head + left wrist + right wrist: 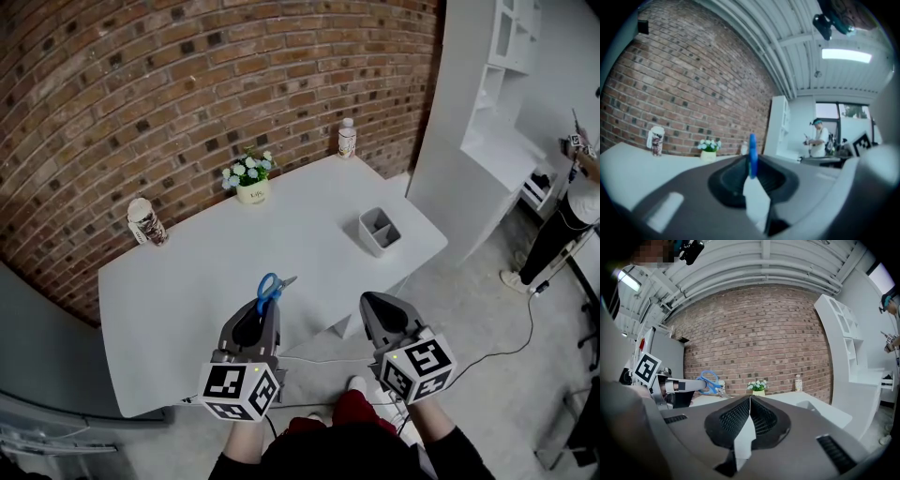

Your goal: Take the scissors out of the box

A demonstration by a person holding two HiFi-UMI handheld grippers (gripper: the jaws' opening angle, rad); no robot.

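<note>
The left gripper (266, 311) has its fingers (729, 180) closed on the blue handle of the scissors (272, 288). The scissors stick out ahead of it over the near part of the table (187, 281). The box (379, 231) stands on the table well apart, to the right. The right gripper (377, 305) has its fingers (733, 420) pressed together with nothing between them.
</note>
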